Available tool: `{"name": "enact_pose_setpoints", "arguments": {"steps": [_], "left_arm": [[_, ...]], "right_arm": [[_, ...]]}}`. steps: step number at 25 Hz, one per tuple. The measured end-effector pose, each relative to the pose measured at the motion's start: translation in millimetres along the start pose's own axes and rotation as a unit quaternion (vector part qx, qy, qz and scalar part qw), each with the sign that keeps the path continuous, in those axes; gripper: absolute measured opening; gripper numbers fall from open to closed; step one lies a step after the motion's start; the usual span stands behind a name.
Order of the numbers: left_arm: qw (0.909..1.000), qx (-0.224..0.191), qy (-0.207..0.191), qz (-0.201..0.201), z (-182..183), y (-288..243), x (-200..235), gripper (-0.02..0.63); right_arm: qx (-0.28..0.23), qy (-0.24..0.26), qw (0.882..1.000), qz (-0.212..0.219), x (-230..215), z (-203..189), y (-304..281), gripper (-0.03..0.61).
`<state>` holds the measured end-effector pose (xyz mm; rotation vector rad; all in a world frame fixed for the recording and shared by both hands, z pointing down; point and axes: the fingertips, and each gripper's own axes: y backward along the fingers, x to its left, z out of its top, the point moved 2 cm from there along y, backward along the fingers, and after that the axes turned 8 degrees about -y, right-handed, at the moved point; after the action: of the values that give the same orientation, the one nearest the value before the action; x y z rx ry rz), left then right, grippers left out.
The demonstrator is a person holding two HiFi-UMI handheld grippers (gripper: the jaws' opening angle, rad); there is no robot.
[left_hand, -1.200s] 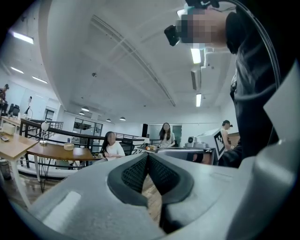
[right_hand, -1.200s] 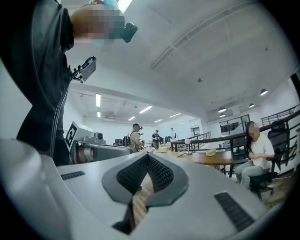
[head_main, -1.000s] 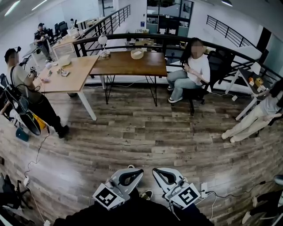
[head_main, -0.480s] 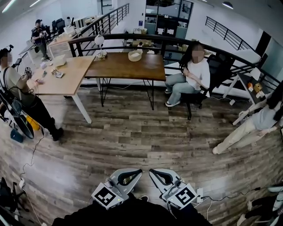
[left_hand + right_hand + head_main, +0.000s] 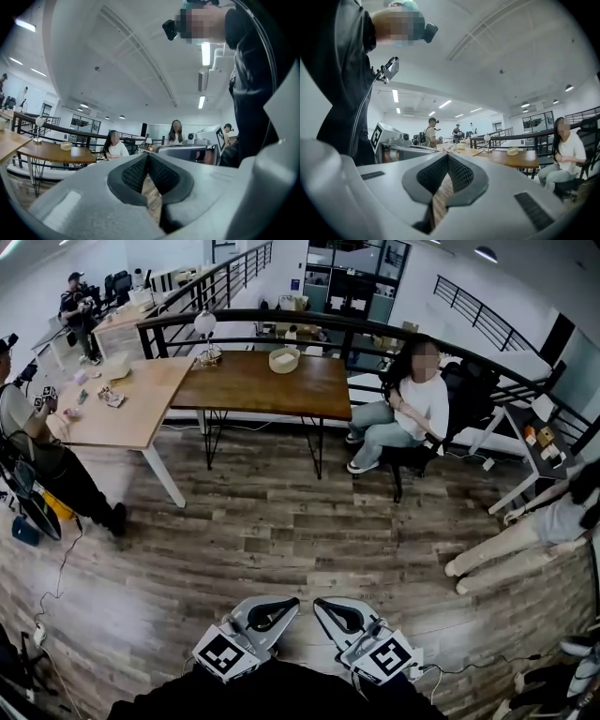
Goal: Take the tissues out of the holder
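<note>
Tissue holder: I cannot positively identify it in any view. The only candidate I see is a pale round container (image 5: 284,359) standing on the dark wooden table (image 5: 272,390) at the far side of the room, well apart from both grippers. Tissues are too small to make out at this range. The left gripper (image 5: 289,602) sits low in the head view, held level above the plank floor (image 5: 281,521), with its marker cube (image 5: 221,655) toward me. In the left gripper view I read its jaws as closed tip to tip: the ribbed pads (image 5: 133,171) meet at the front, only floor shows through the slot behind them, and nothing is clamped. The right gripper (image 5: 322,604) lies just beside the left one, mirrored, with its marker cube (image 5: 387,656) likewise toward me. The right gripper view shows the same condition: jaws together, nothing between. A light wooden table (image 5: 122,409) adjoins the dark table's left end, and a desk lamp (image 5: 204,326) stands near that corner. A seated person (image 5: 412,390) is on a chair to the right of the dark table. A standing person (image 5: 28,427) is at the light table's left edge.
</note>
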<state>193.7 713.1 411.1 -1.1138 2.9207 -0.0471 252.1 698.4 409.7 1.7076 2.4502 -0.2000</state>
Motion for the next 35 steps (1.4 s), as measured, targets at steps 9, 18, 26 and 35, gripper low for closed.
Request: {"name": "enact_pose_setpoints", "arguments": {"steps": [9, 18, 26, 35], "left_arm": [[0.9999, -0.01, 0.005, -0.012, 2, -10, 74, 0.009], [0.9998, -0.011, 0.009, -0.017, 1, -7, 133, 0.008], [0.9998, -0.009, 0.014, -0.014, -1, -14, 170, 0.009], [1.0, -0.003, 0.001, 0.006, 1, -54, 211, 0.009]], "right_arm": [[0.011, 0.002, 1.0, -0.018, -34, 9, -63, 0.003], [0.01, -0.001, 1.0, -0.025, -55, 14, -118, 0.003], [0.012, 0.001, 1.0, -0.025, -78, 17, -149, 0.003], [0.004, 0.002, 1.0, -0.005, -132, 28, -174, 0.003]]}}
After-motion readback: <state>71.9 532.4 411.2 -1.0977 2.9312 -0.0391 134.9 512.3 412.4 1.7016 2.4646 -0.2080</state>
